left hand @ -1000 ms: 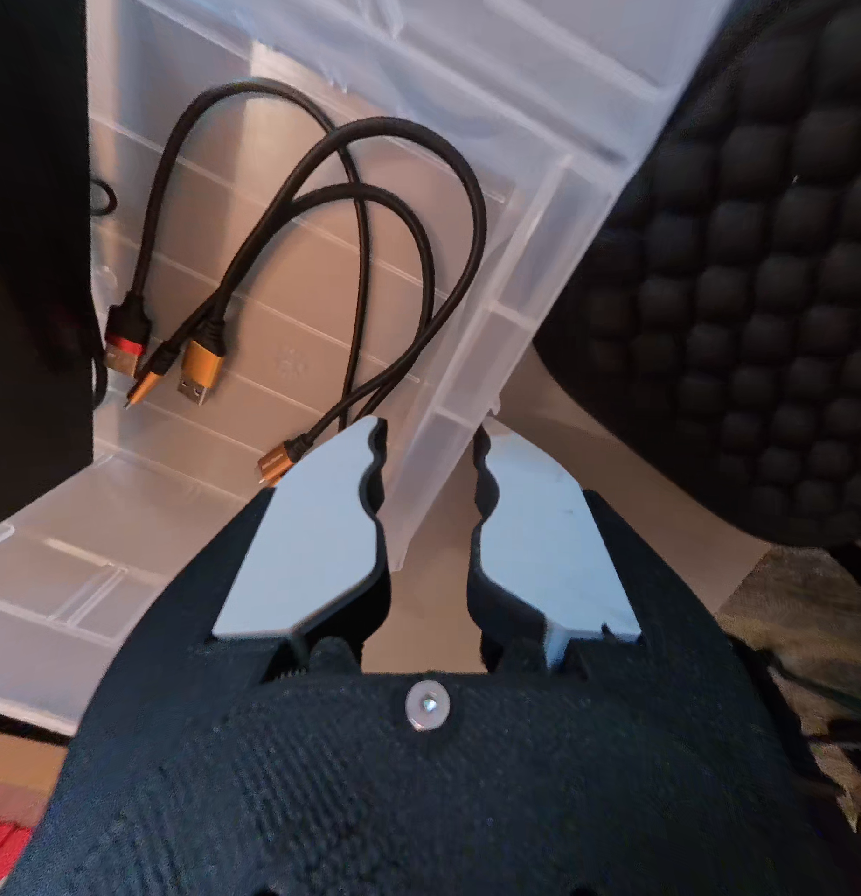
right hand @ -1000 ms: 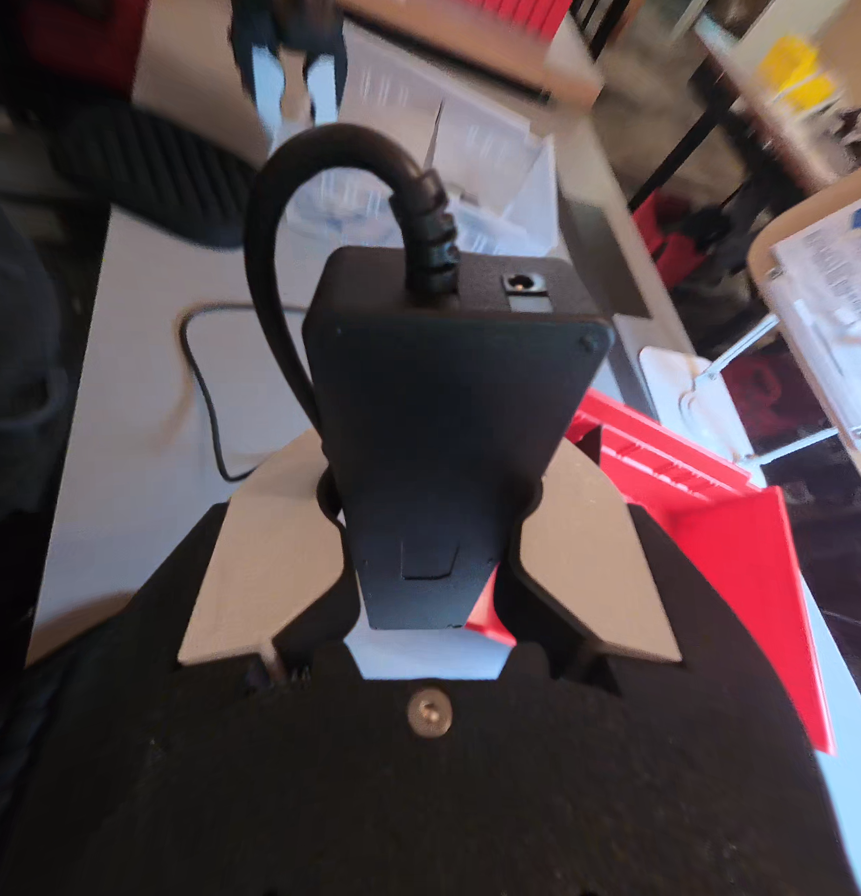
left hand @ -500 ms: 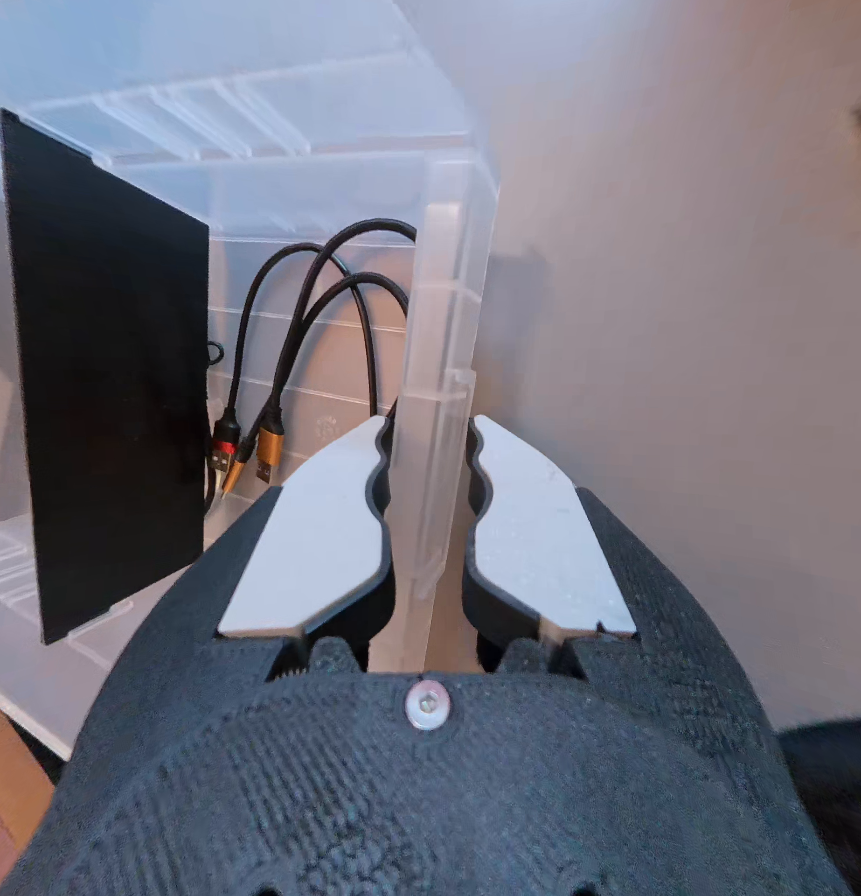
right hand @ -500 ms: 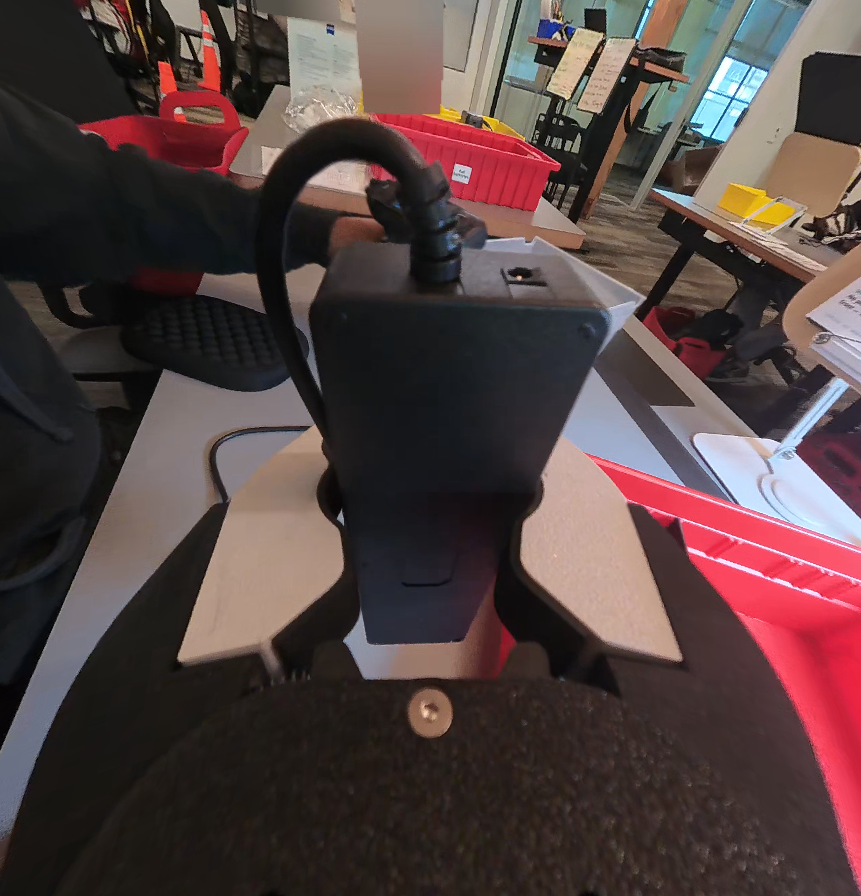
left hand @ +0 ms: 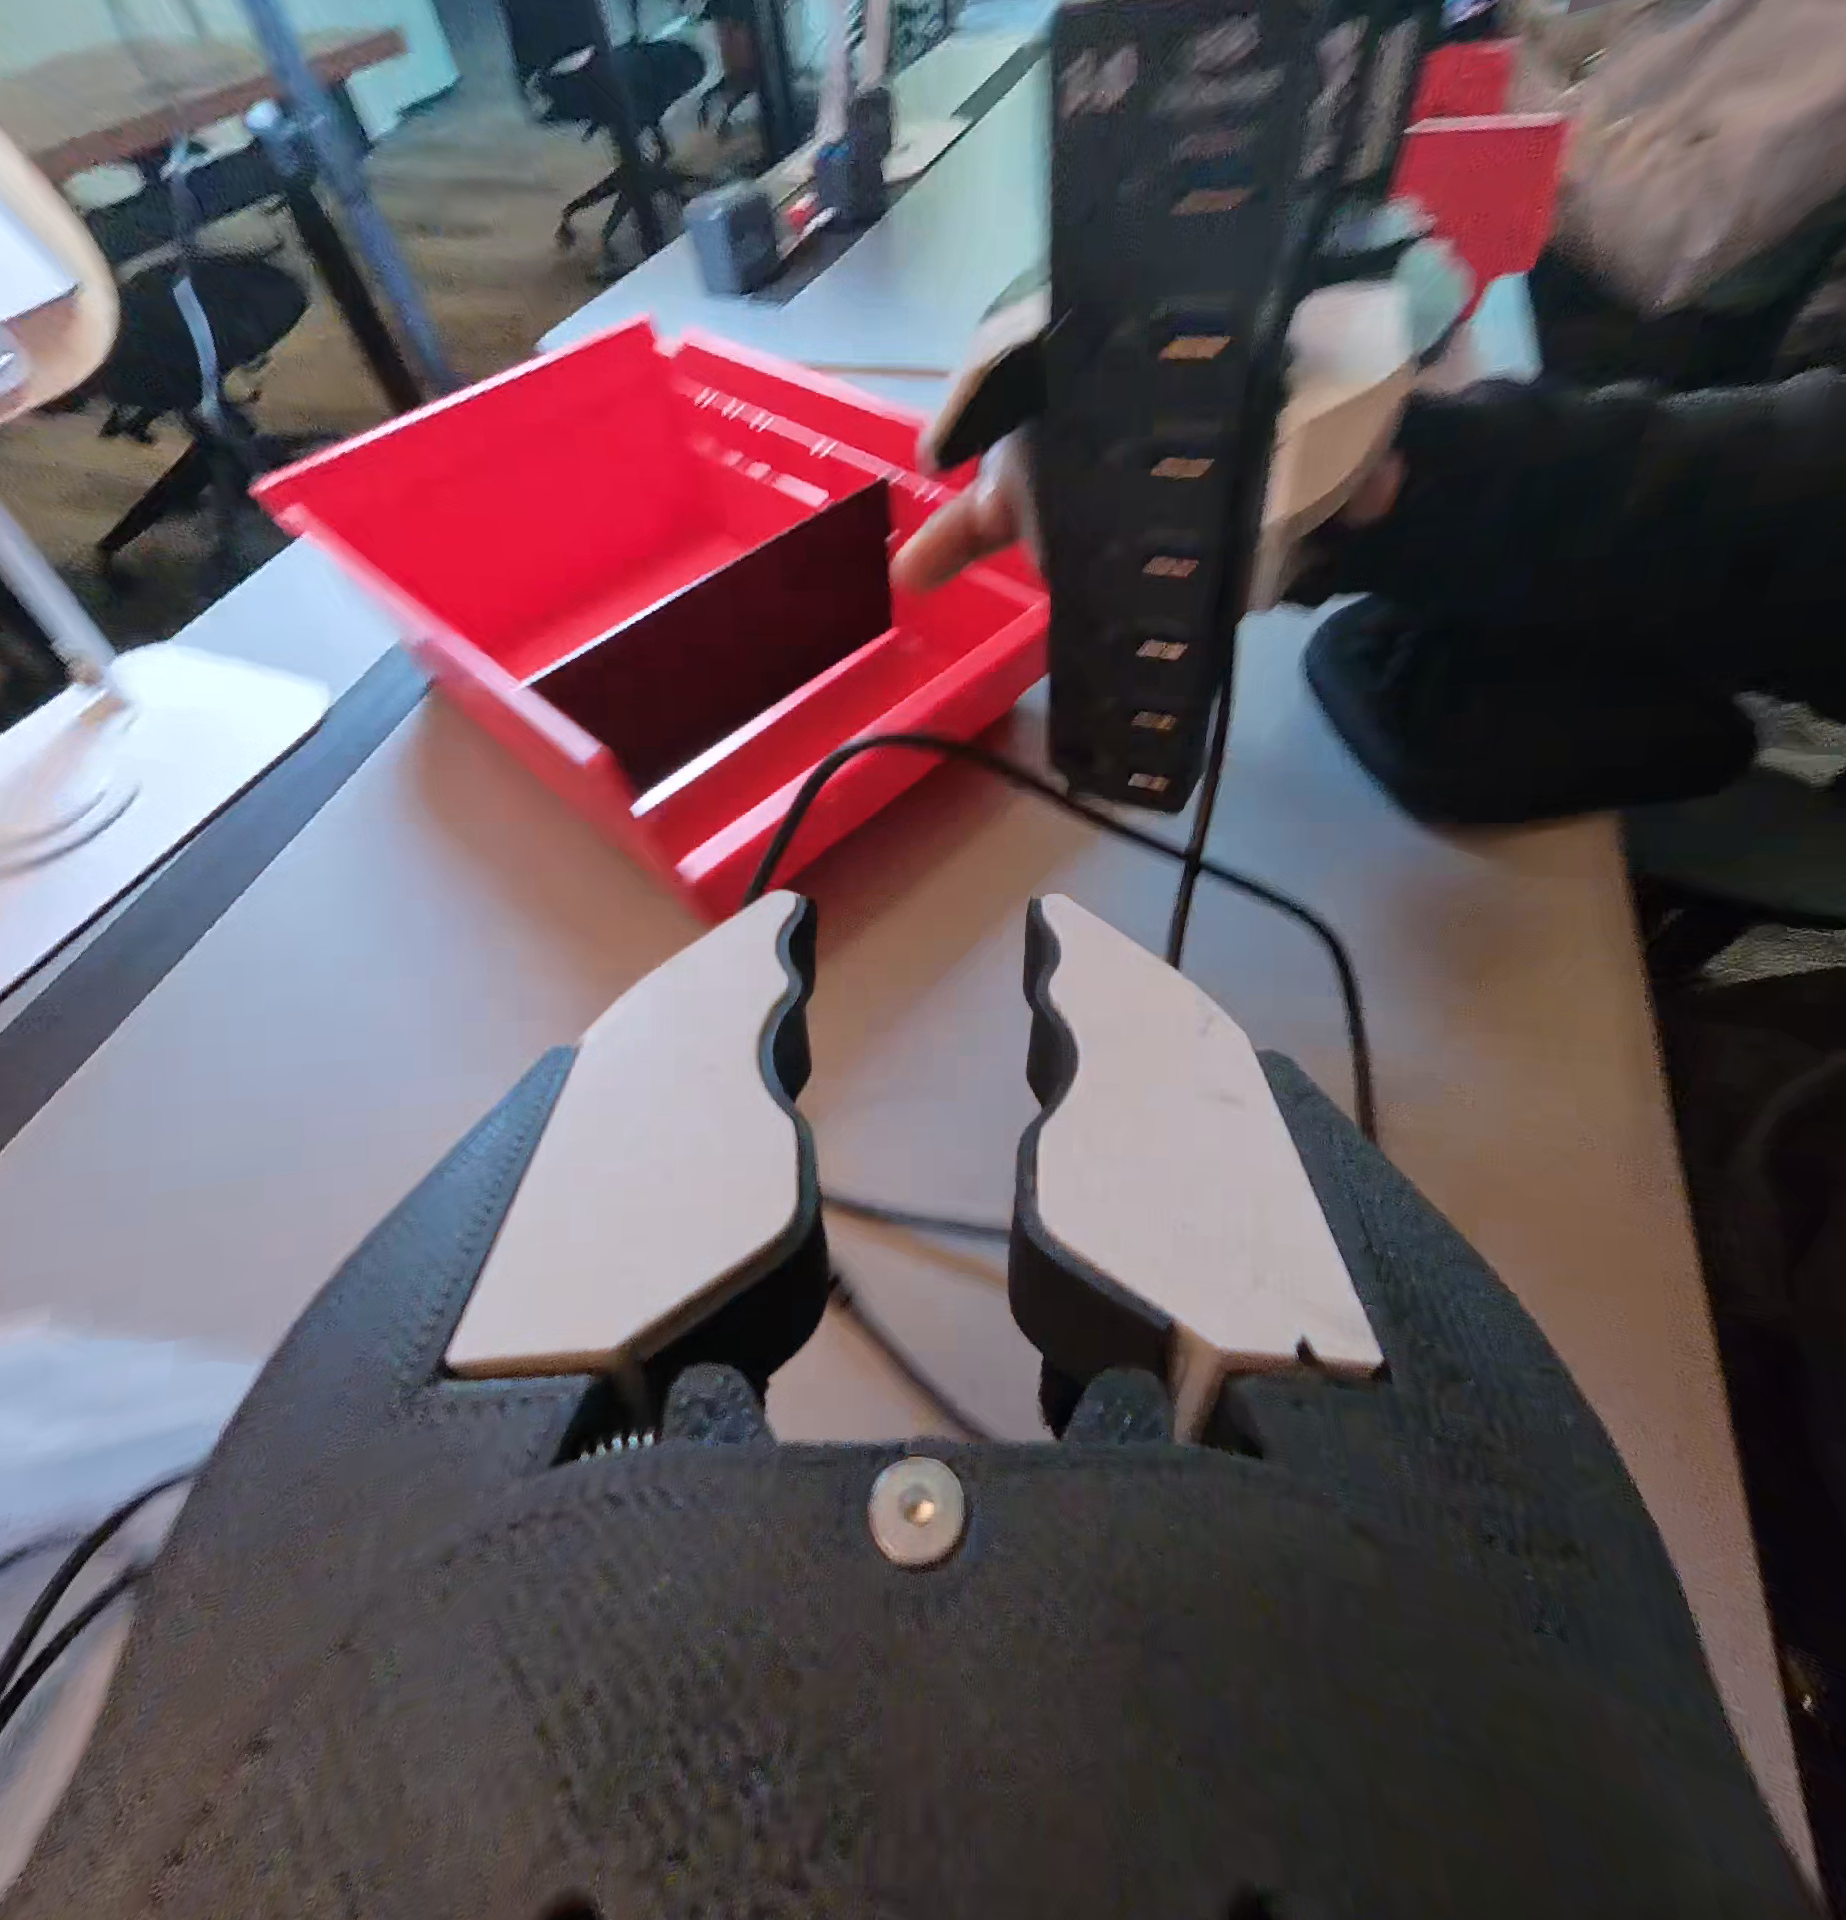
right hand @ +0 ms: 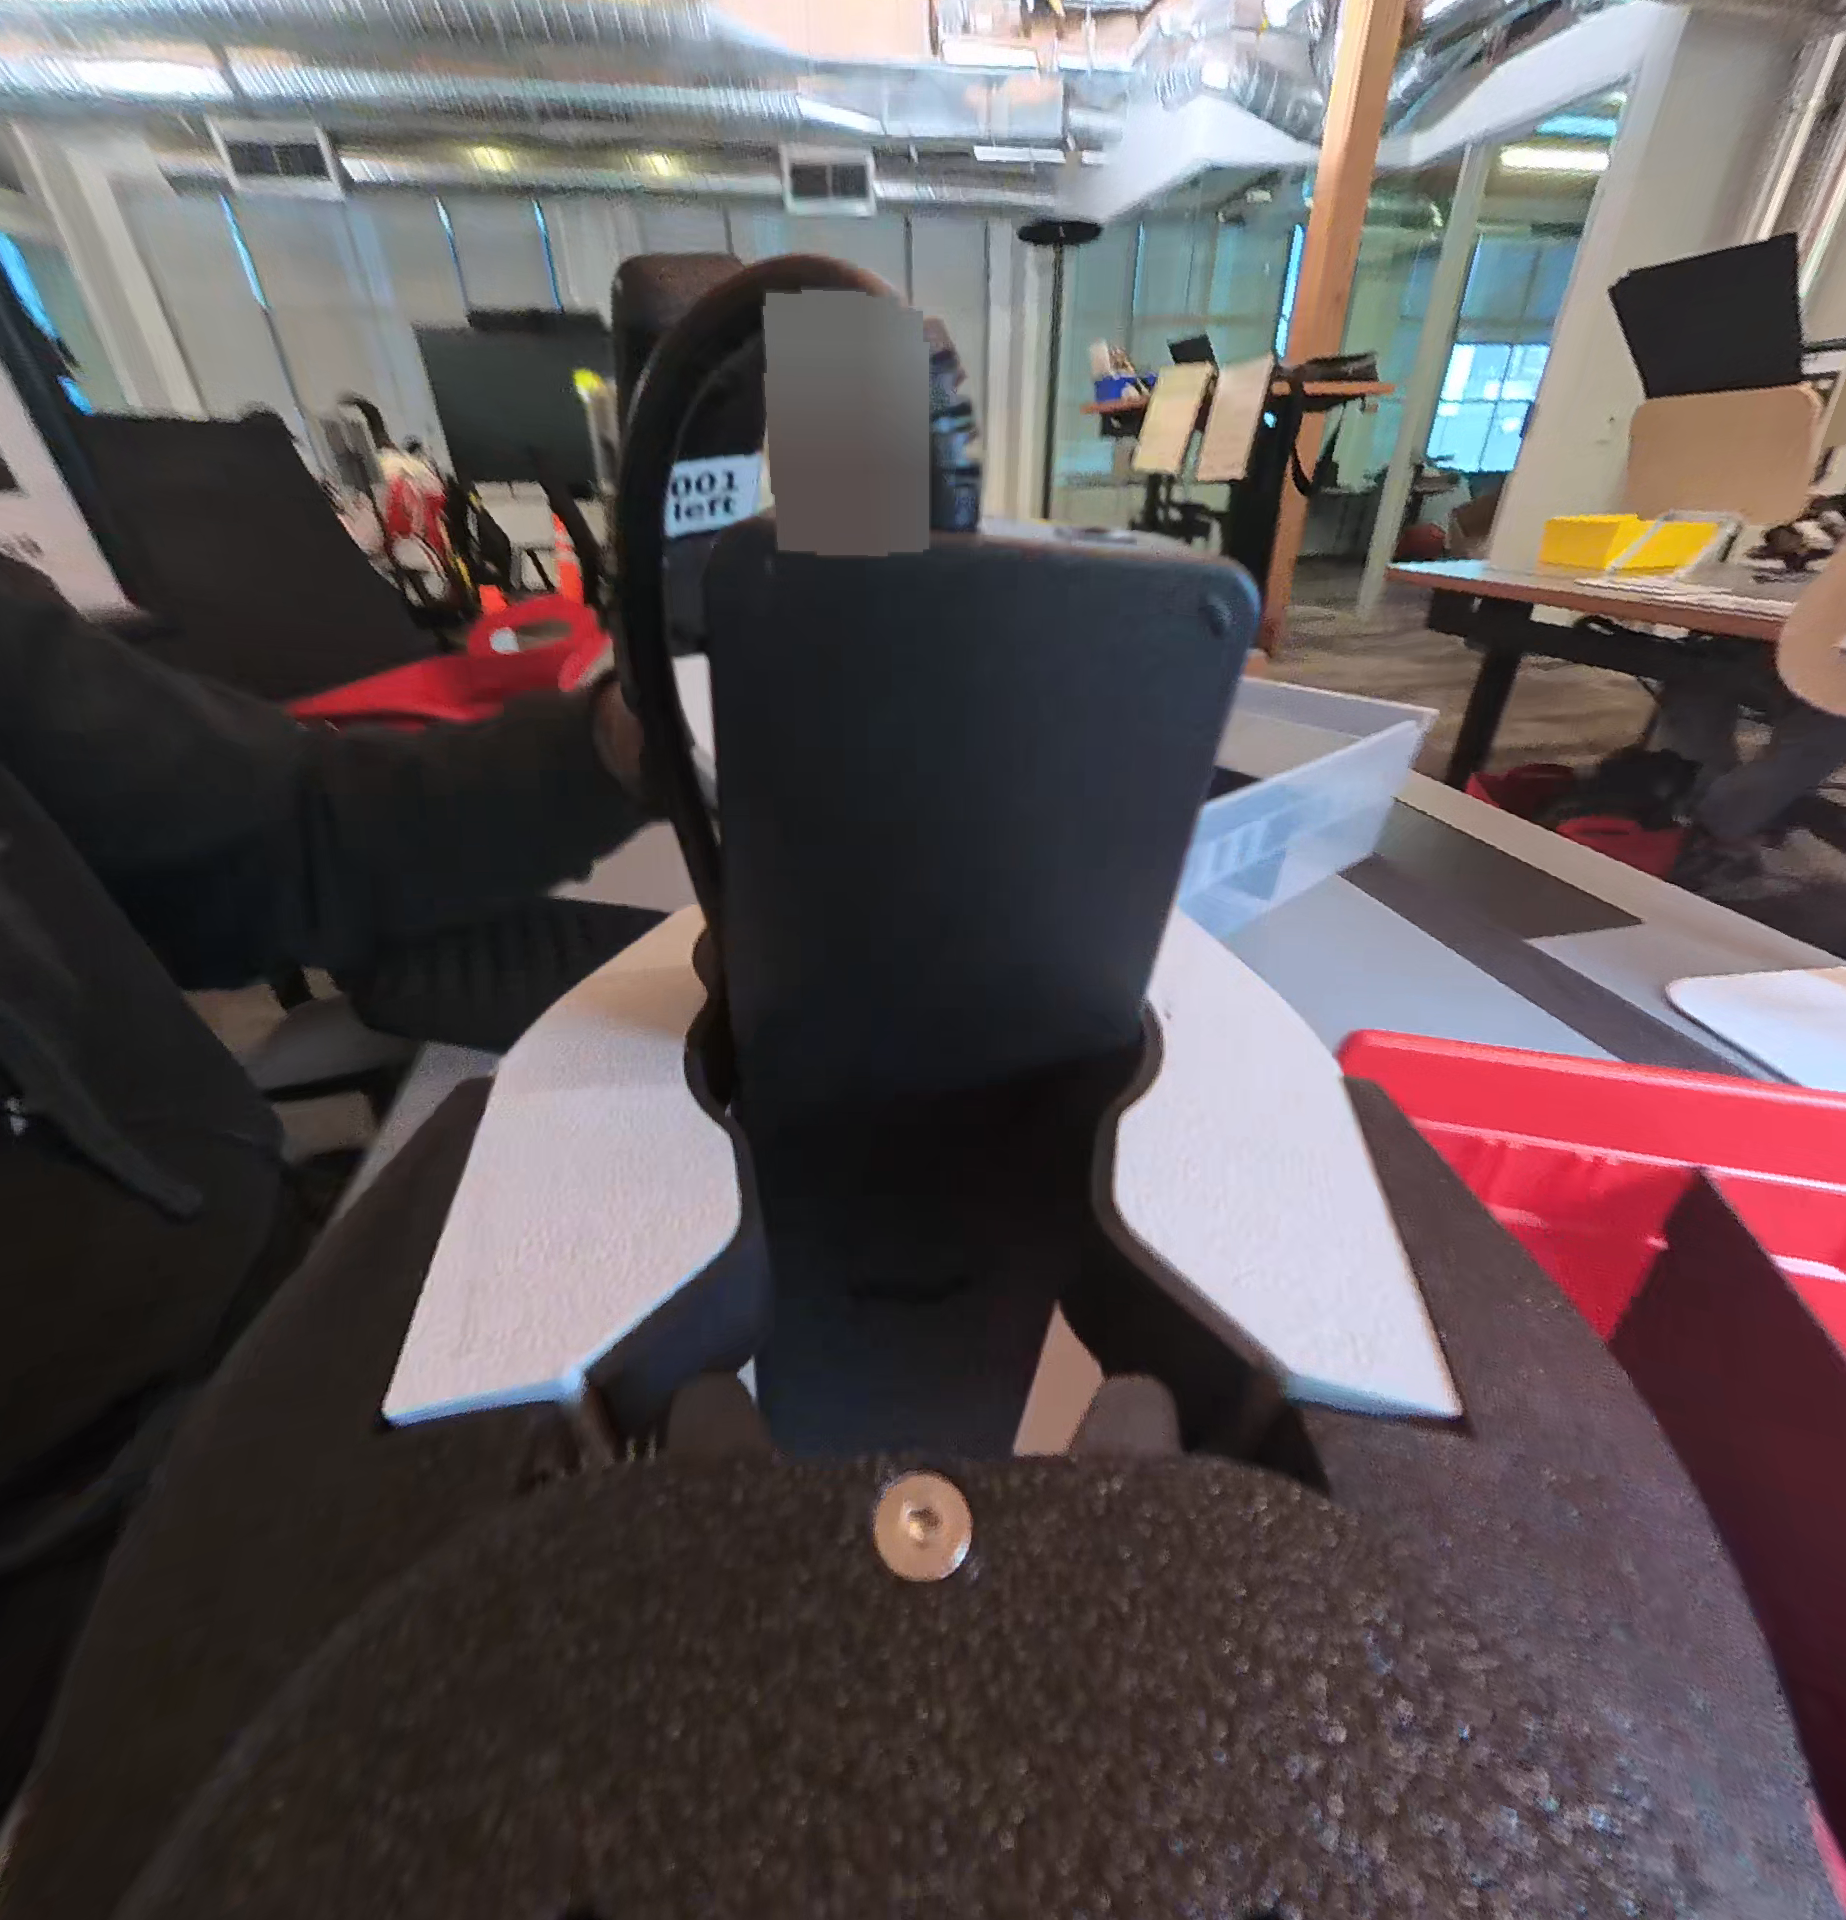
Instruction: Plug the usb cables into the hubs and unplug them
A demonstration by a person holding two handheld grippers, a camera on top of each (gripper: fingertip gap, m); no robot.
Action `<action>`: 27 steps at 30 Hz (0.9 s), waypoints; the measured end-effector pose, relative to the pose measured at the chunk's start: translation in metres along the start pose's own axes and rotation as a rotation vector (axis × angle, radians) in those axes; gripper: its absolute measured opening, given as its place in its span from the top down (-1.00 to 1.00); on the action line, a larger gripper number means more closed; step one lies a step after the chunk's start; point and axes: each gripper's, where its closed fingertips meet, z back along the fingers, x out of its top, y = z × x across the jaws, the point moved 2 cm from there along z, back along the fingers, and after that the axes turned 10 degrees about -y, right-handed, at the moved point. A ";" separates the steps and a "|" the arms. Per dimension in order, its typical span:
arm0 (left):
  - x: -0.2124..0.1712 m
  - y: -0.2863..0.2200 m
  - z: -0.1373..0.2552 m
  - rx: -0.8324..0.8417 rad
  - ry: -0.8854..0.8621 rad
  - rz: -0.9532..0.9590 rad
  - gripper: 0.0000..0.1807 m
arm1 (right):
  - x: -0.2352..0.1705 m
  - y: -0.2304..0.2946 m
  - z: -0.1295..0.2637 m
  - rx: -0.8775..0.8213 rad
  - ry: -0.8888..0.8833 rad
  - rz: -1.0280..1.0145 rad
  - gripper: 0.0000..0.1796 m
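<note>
Our left gripper (left hand: pixel 911 940) is open, nothing between the fingers, hovering over bare tabletop (left hand: pixel 399 1018) near the middle of the desk. Its fingers point toward the red bin (left hand: pixel 545 520), which sits at the far-left side of the tabletop next to a dark strip along that edge. The bin has a black divider (left hand: pixel 732 634) standing across it.

Our right gripper (right hand: pixel 924 997) is clamped on the USB hub (right hand: pixel 960 790): a black rectangular block held upright, both fingers pressed against its lower sides. From the left wrist view the hub (left hand: pixel 1147 436) hangs above the tabletop on the far-right side, just past the bin's near-right corner, with a column of ports facing us. That view is motion-blurred there, so we can't count the ports reliably.

A thick black cable (right hand: pixel 659 644) loops out of the hub's top end and runs down its left side in the right wrist view. In the left wrist view a thinner black cord (left hand: pixel 1314 935) trails from below the hub across the tabletop toward our left gripper, passing under its fingers.

A clear plastic organizer box (right hand: pixel 1303 800) sits on the tabletop behind the hub, toward the far edge. The red bin's (right hand: pixel 1625 1132) corner is at the right of that view, close to our right gripper.

No USB plug visible in either gripper.
</note>
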 end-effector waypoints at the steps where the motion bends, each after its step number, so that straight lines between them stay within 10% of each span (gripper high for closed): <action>1: 0.005 -0.010 -0.010 -0.036 -0.020 -0.001 0.57 | 0.000 0.003 -0.002 0.018 -0.034 -0.030 0.22; 18: -0.016 -0.081 -0.086 -0.440 -0.073 0.204 0.28 | 0.002 0.036 -0.016 0.175 -0.192 -0.082 0.27; 27: -0.034 -0.080 -0.097 -0.345 0.049 0.034 0.33 | -0.005 0.041 -0.020 0.157 -0.100 -0.006 0.27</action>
